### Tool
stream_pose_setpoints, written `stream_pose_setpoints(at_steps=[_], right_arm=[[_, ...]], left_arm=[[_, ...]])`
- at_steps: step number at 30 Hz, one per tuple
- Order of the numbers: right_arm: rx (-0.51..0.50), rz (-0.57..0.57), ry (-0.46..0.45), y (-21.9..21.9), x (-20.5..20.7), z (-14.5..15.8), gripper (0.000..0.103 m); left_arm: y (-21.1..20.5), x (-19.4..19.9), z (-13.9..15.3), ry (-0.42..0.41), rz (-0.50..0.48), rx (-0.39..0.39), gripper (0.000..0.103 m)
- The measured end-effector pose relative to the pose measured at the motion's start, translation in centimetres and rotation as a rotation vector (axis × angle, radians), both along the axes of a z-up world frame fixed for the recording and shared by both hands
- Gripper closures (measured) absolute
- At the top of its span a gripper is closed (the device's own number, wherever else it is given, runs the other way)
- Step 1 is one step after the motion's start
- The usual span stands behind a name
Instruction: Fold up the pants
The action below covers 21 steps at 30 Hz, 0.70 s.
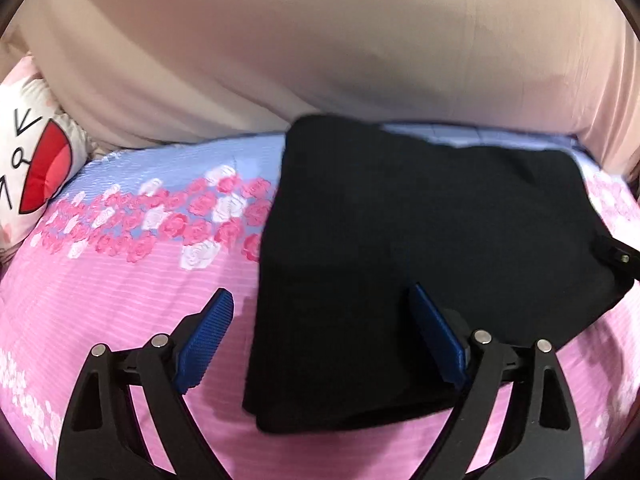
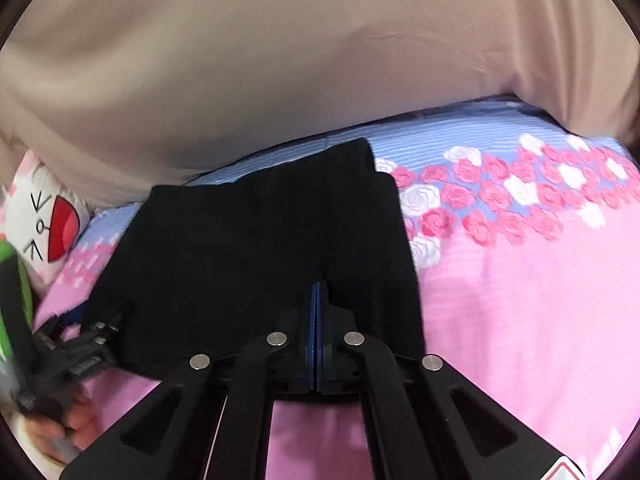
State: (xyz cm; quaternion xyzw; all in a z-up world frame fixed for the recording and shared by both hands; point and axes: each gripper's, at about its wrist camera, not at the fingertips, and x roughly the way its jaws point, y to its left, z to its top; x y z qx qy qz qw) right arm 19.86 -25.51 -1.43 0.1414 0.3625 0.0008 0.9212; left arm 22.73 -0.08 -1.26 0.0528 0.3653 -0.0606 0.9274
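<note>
The black pants (image 1: 424, 264) lie folded into a compact rectangle on a pink and blue flowered bed sheet (image 1: 120, 280). My left gripper (image 1: 320, 308) is open, with blue pads; its right finger (image 1: 436, 332) is over the near left part of the pants and its left finger over the sheet. In the right wrist view the pants (image 2: 248, 256) lie straight ahead. My right gripper (image 2: 316, 292) has its blue pads pressed together over the near edge of the pants; whether cloth is pinched between them is not visible. The right gripper's tip (image 1: 616, 256) shows at the pants' right edge.
A beige curtain or cloth wall (image 1: 320, 48) rises behind the bed. A white cushion with a red-mouthed cartoon face (image 1: 28, 160) sits at the far left. The left gripper's body and the hand holding it (image 2: 52, 360) show at the lower left of the right wrist view.
</note>
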Motion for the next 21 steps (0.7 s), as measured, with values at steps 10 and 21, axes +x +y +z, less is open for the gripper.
stream_pose_setpoints(at_steps=[10,21], right_arm=[[-0.072,-0.065,-0.143,3.1,-9.5,1.5,0.068],[-0.094,-0.093,-0.133,5.1,-15.2,-0.5,0.045]], left_arm=[[1.0,-7.1,3.9,-0.046,0.005,0.012,0.015],[2.3,-14.4,3.0,-0.171,0.005,0.046,0.005]])
